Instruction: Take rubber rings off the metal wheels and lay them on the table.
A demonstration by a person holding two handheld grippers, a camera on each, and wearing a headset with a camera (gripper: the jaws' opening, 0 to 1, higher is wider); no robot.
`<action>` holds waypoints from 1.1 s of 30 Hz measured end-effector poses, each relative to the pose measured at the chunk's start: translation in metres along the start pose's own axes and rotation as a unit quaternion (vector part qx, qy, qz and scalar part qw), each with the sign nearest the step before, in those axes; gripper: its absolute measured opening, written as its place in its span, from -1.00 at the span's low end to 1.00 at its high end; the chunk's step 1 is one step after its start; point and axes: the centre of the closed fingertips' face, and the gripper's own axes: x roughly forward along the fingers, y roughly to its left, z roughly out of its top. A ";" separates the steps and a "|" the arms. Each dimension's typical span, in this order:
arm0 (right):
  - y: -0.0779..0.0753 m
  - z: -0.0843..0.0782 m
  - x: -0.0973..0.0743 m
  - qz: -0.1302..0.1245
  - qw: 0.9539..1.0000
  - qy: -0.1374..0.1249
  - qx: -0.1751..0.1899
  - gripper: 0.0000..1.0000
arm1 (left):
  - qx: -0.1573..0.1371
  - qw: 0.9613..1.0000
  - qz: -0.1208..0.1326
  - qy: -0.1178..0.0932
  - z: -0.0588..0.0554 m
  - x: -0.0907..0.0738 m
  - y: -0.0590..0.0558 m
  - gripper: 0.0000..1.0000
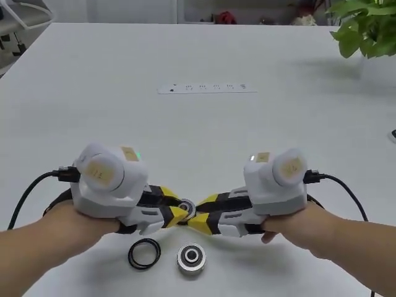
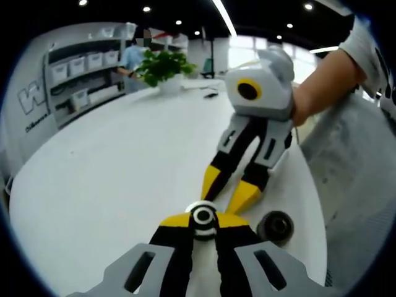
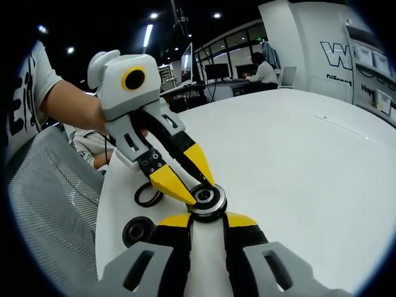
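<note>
1. The metal wheel is held up above the table, near the near edge and about at its middle, between the tips of both grippers.
2. We see a dark band around its rim in the right gripper view; whether this is a rubber ring we cannot tell.
3. The left gripper comes from the left side, and its yellow tips are closed on the wheel, one tip on each side of it.
4. The right gripper comes from the right side. Its tips touch the same wheel and stand a little apart, but whether they really pinch it we cannot tell.
5. The two grippers point at each other, tip to tip, each in one hand of the person.
6. On the table, closer to the near edge than the grippers, lies one loose rubber ring, flat on the surface.
7. Just beside it, to the right and not touching it, a second metal wheel lies flat.
8. Farther out, toward the far edge, a white socket strip lies on the surface — well apart from the wheels.
9. At the far right corner stands a green plant.
</note>
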 end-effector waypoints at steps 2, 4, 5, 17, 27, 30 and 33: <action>0.000 0.000 0.000 0.000 1.000 -0.001 -0.001 -0.67 | 0.000 1.000 -0.001 0.000 0.000 0.000 0.000 -0.73; 0.000 0.000 0.000 -0.001 1.000 -0.001 -0.001 -0.68 | 0.000 1.000 -0.001 -0.001 0.000 0.000 0.000 -0.73; 0.000 0.000 0.000 -0.002 1.000 -0.001 -0.002 -0.68 | 0.000 1.000 -0.001 -0.001 0.000 0.000 0.000 -0.73; -0.003 -0.004 -0.004 -0.006 1.000 0.009 0.001 -0.96 | -0.007 1.000 0.004 -0.006 0.001 0.001 0.002 -0.73; -0.005 -0.003 -0.003 -0.013 1.000 0.004 0.020 -1.00 | -0.001 1.000 0.010 0.000 0.000 0.000 0.002 -0.73; -0.005 -0.003 -0.003 -0.014 1.000 0.004 0.022 -1.00 | -0.002 1.000 0.011 0.002 0.000 0.000 0.002 -0.72; -0.005 -0.001 -0.003 -0.015 0.999 -0.001 0.028 -1.00 | -0.002 1.000 0.012 0.004 0.000 0.000 0.002 -0.72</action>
